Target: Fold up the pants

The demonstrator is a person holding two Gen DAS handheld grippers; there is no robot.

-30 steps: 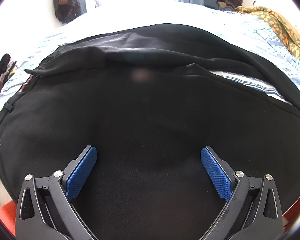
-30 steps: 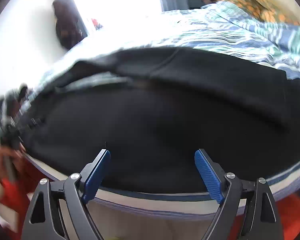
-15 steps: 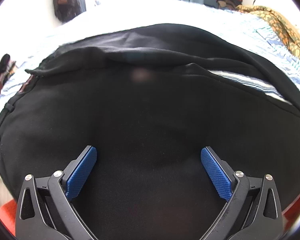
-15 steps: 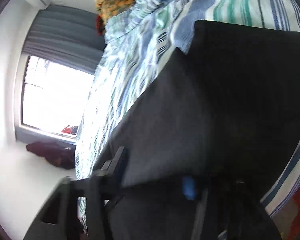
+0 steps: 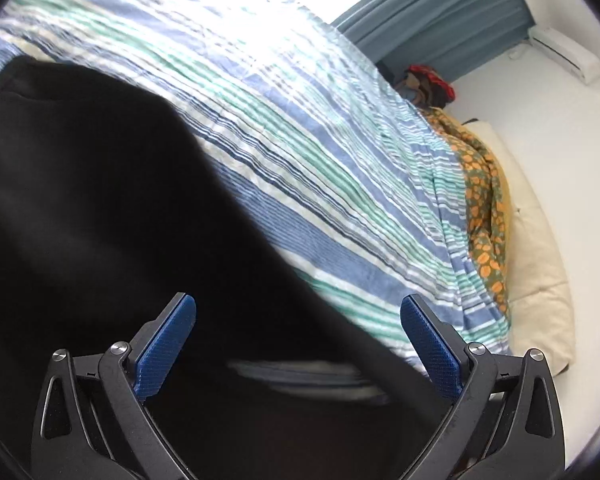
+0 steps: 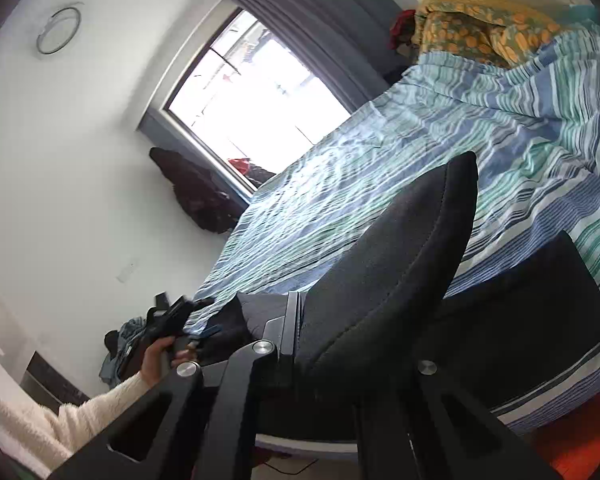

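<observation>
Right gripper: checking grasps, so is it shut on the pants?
Shut on the pants: right gripper jaws are together with black fabric rising from between them.

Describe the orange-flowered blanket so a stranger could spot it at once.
Start at the bed with the striped blue-and-green sheet. Follow it to the far end by the wall, beside the cream pillow. The blanket lies bunched there, the only cloth with orange flowers on olive.

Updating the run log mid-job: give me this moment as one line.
left gripper: open, over black fabric pants | right gripper: shut on pants, corner lifted | surface: blue-green striped bedsheet
</observation>
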